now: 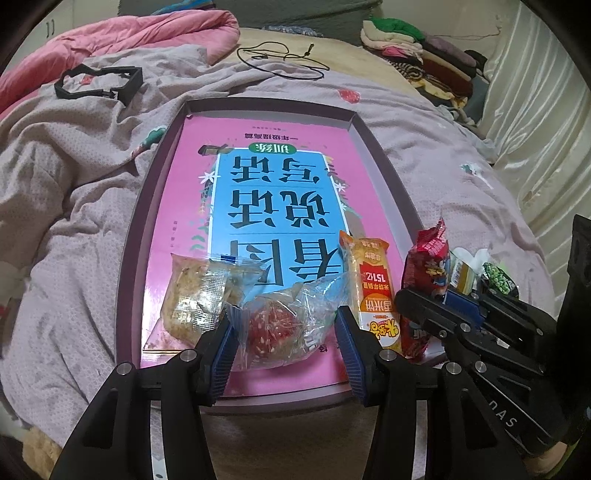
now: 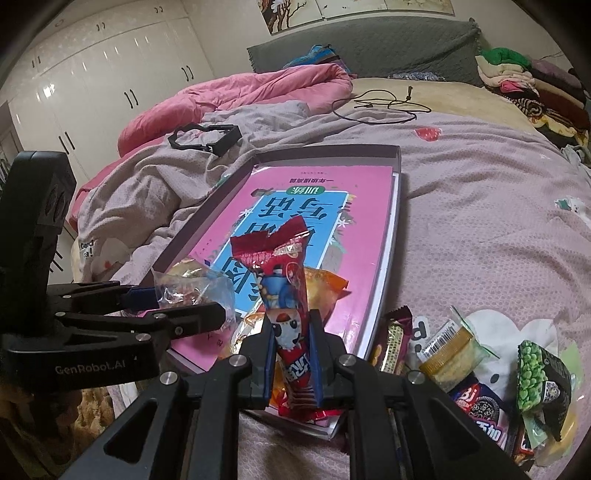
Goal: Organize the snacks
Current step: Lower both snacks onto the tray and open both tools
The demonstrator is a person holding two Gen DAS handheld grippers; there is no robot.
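Note:
A shallow purple box (image 1: 147,206) lies on the bed with a pink and blue book (image 1: 277,192) inside. On the book's near end lie a clear pack of pale snack (image 1: 192,295) and an orange rice-cracker pack (image 1: 369,280). My left gripper (image 1: 284,332) is shut on a clear bag with a red snack (image 1: 273,325), which rests on the book. My right gripper (image 2: 291,350) is shut on a red snack packet (image 2: 284,280), held upright over the box's near right corner. Loose snacks lie to the right on the bedspread: a brown bar (image 2: 395,336), a yellow cake pack (image 2: 447,350), a green pea pack (image 2: 535,373).
A black frame (image 1: 99,83) and a thin black cable (image 1: 284,62) lie on the bedspread beyond the box. A pink quilt (image 1: 147,33) is bunched at the far left. Folded clothes (image 1: 417,48) are piled at the far right. White wardrobes (image 2: 110,74) stand past the bed.

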